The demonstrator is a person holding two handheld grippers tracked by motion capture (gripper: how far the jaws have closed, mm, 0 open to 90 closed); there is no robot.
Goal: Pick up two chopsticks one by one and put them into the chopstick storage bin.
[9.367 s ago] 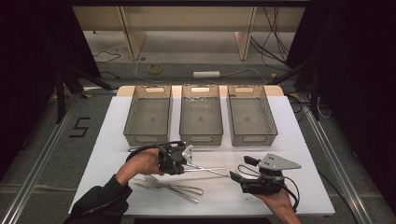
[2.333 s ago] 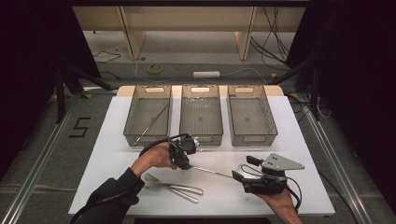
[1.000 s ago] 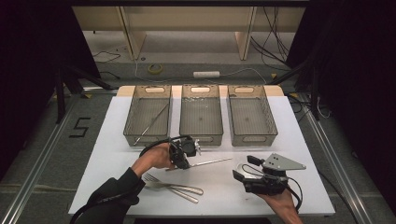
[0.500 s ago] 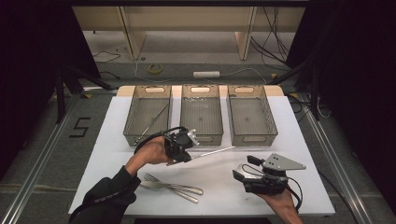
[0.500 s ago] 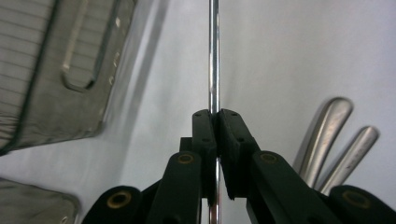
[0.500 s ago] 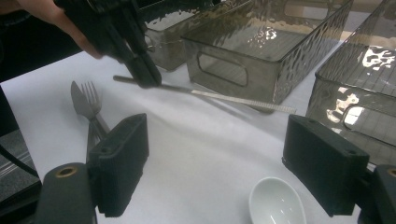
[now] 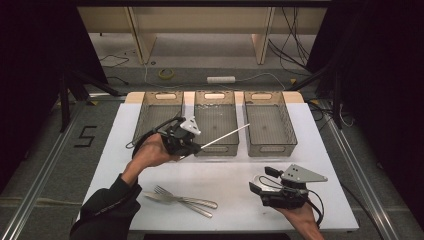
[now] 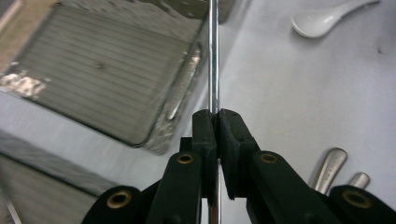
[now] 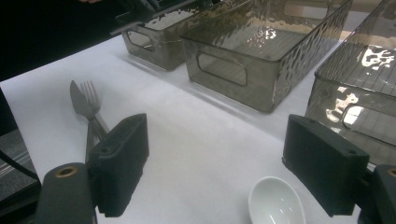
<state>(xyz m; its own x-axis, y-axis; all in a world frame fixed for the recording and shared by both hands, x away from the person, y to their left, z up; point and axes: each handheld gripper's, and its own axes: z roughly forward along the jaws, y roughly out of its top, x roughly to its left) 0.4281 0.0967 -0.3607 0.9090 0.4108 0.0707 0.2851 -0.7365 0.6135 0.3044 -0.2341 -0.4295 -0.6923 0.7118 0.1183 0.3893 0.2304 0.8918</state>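
Chopstick point(image 8: 214, 56) clamped; white spoon point(image 8: 322, 21) lies beyond.

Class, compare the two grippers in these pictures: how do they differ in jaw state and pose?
The left gripper has its jaws shut on a thin metal rod; the right gripper has open, empty jaws. The left is raised by the trays; the right sits low near the table. Each is held in a hand.

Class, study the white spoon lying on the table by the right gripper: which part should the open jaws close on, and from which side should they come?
Grip the white spoon by its narrow handle rather than its wide rounded bowl, which looks too broad and curved to pinch securely. It lies flat on the table, so the right gripper, jaws open, probably does best coming from above, closing across the handle's width.
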